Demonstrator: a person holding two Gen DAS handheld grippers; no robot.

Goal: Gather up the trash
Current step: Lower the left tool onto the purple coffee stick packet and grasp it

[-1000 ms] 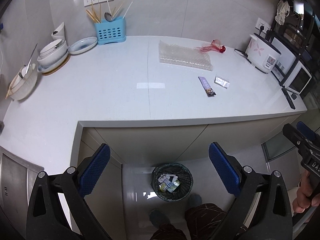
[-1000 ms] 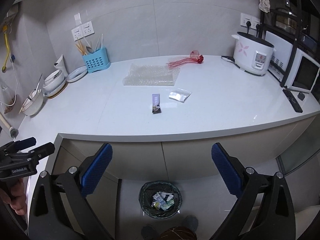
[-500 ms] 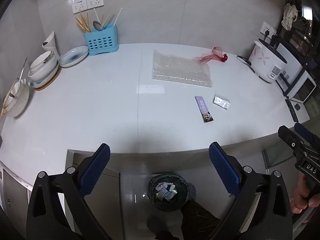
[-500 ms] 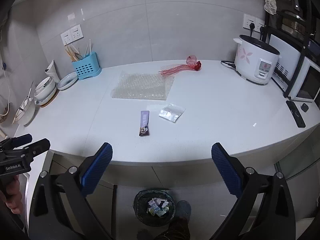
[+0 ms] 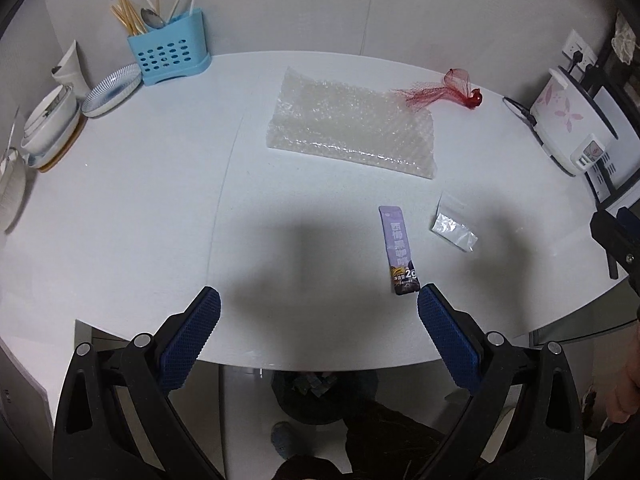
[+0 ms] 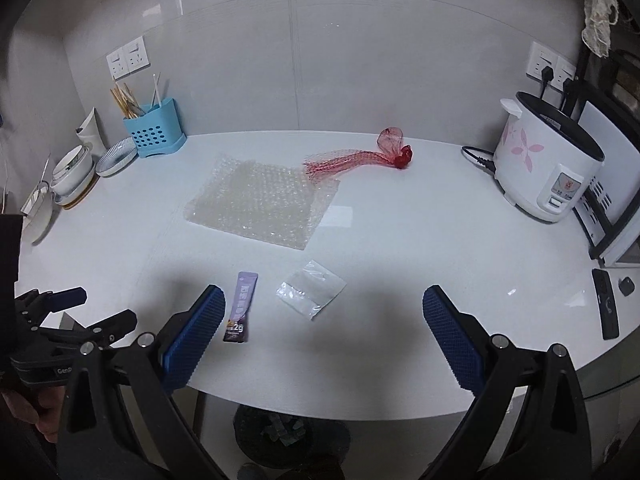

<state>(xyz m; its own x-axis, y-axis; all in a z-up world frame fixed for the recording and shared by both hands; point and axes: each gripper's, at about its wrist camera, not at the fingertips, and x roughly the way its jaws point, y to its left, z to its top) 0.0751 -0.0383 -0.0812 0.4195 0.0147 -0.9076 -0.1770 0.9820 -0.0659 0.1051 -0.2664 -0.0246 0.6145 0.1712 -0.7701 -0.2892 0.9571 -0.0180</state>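
Both views moved in over white counter [image 5: 120, 208] | hand-held grippers spread wide (empty) | bin [image 6: 292, 436] below edge

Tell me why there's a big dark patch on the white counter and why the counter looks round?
Left wrist view: the dark patch is a shadow on the counter beside the purple sachet. Right wrist view: a shadow darkens the counter's near edge by the clear plastic bag. Both views: the fisheye lens bends the straight counter into a curve.

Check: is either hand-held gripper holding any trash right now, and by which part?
Nothing is held. The left hand-held gripper and right hand-held gripper are both open and empty above the counter; the purple sachet and clear plastic bag lie untouched.
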